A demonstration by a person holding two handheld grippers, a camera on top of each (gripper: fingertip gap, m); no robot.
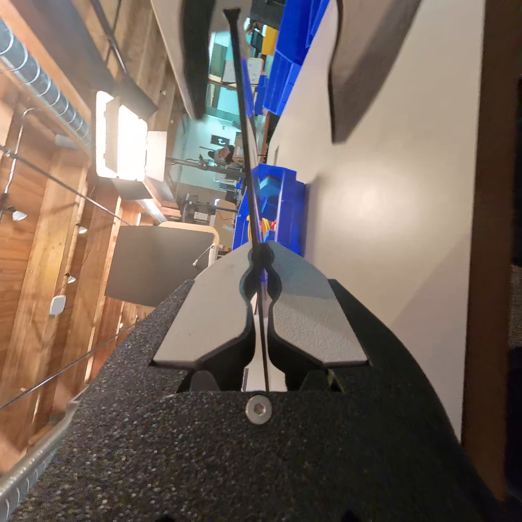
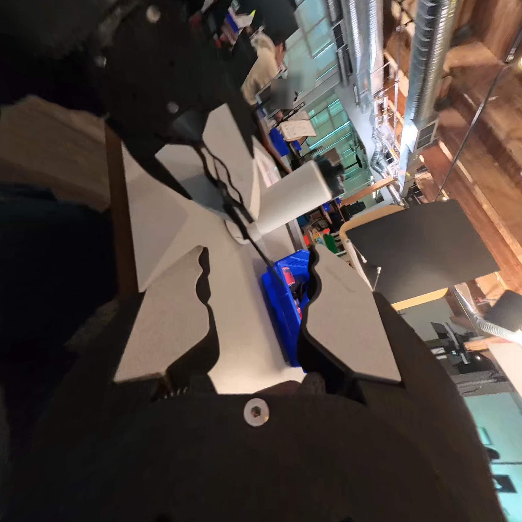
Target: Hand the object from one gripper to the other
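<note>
In the middle of the left wrist view, my left gripper pinched the thin black zip tie, its free end pointing up so my right gripper, spread wide, could take it.

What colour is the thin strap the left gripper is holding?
Black. The strap shows best in the left wrist view, pinched between the left gripper's fingers.

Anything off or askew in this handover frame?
Nothing damaged or spilled. The black cable tie is pinched in the shut left tongs and runs toward the open right tongs, its tip not yet between them.
</note>
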